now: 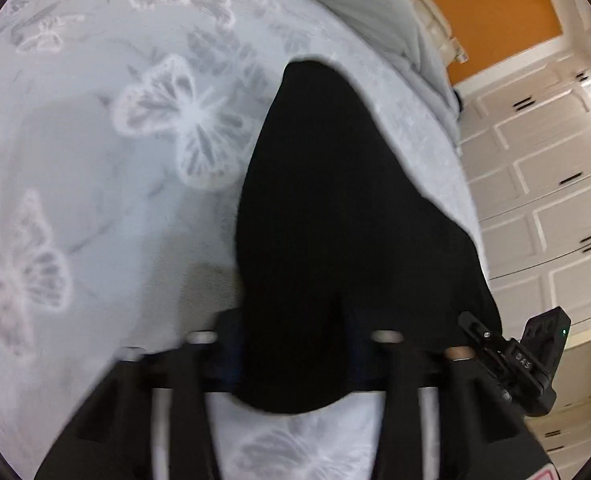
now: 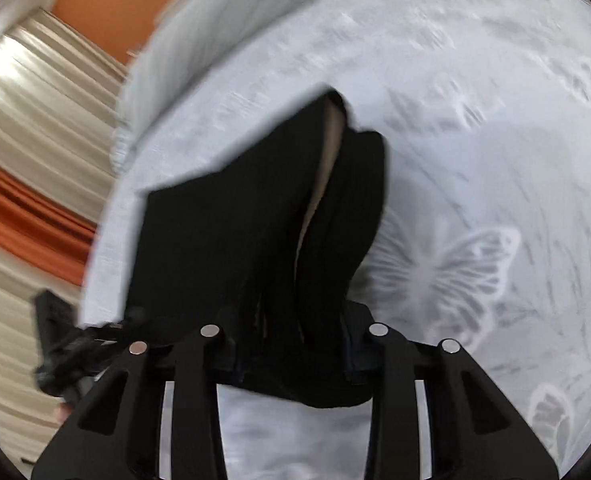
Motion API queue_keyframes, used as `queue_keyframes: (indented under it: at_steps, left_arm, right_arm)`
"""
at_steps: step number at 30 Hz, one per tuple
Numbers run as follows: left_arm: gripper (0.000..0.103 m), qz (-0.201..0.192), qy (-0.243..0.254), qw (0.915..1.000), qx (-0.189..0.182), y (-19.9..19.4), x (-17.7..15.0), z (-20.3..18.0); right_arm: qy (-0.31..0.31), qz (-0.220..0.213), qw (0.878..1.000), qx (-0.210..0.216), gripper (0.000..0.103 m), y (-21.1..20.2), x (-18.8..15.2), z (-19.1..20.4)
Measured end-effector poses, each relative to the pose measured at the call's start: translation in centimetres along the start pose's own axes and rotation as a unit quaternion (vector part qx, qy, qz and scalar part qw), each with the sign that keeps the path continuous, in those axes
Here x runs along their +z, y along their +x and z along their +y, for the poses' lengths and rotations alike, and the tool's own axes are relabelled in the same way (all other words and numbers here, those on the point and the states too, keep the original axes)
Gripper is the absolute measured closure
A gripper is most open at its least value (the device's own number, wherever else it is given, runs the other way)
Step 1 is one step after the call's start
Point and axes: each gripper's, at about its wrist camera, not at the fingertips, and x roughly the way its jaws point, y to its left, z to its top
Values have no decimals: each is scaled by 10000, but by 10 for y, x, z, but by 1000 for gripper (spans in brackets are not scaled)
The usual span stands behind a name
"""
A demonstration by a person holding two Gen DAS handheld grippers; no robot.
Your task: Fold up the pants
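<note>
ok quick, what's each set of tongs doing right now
Left tongs: closed on the black pants.
Right tongs: closed on the same pants.

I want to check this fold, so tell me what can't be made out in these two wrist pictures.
- Left wrist: the left gripper fingertips, buried under the black pants.
- Right wrist: the right gripper pads, covered by cloth.
- Right wrist: the bedspread pattern, motion-blurred.
- Both: the pants' whole outline, bunched.
</note>
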Motion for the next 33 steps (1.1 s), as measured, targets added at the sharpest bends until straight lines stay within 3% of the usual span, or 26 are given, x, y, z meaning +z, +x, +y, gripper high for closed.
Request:
queue_keyframes:
  at_steps: [2, 5, 7, 8, 9, 10, 12, 15, 16, 17, 18, 20, 24, 26, 27, 28, 29, 31, 33]
  left_arm:
    - [83, -244, 324, 9991, -150, -35, -1, -15]
    - [83, -350, 522, 9979, -173, -79, -14, -21]
    - [83, -251, 580, 9980, -14, -90, -26, -13]
    - [81, -82, 601, 9981, 92, -90, -36, -4]
    - [80, 102, 605, 9979, 209, -86, -43, 4]
    - [80, 270, 606, 9970, 411, -78, -51, 10]
    - [80, 317, 733, 9916, 1014, -67, -66, 16]
    - [78, -196, 1205, 9836, 1331, -83, -75, -1]
    - [74, -433, 1415, 9790, 1403, -90, -76, -11]
    - [60, -752, 1643, 9717, 1520, -97, -79, -24]
    - [49, -1022, 1823, 9649, 1593, -101, -81, -35]
    - [46, -1218, 2045, 9579, 1608, -98, -83, -50]
    - [46, -902, 2019, 9614, 1639, -65, -73, -57]
    - [46, -670, 1864, 9646, 1740, -52, -66, -48]
    - [46, -554, 1747, 9667, 1785, -46, -64, -45]
    - [46, -506, 1699, 9676, 1797, -42, -61, -42]
    - [46, -517, 1684, 9671, 1833, -43, -63, -40]
    - [46, -586, 1740, 9653, 1857, -45, -65, -40]
    - [41, -604, 1804, 9623, 1942, -44, -63, -38]
  right_arm:
    - [-295, -142, 9991, 267, 72, -20, -9, 26]
    - [-355, 89, 9986, 393, 71, -35, -33, 32]
    - [-315, 495, 9982, 74, 68, -31, -60, 16]
    - [-359, 776, 9961, -229, 61, -19, -69, 10]
    - [-399, 1112, 9889, -901, 57, -6, -82, -3]
    - [-382, 1107, 9858, -1204, 39, -2, -87, -10]
    - [-365, 622, 9909, -1138, 33, -19, -83, -10]
    - [-732, -295, 9901, -1160, 34, -55, -73, 10]
    - [-794, -440, 9896, -1120, 33, -59, -69, 15]
    - [-813, -544, 9898, -1034, 33, -59, -61, 20]
    - [-789, -560, 9903, -999, 33, -54, -54, 23]
    - [-763, -537, 9903, -1030, 33, -38, -41, 28]
    - [-788, -324, 9828, -1641, 34, 9, -26, 28]
    - [-613, 14, 9841, -1670, 60, 31, -24, 22]
    - [-640, -44, 9823, -1762, 66, 32, -24, 24]
    - [-812, -208, 9805, -1779, 86, 26, -22, 33]
    - [-999, -372, 9844, -1396, 98, 12, -19, 46]
    - [-1152, -581, 9845, -1188, 98, -3, -15, 59]
    - [-1166, -338, 9780, -1697, 91, 8, -15, 44]
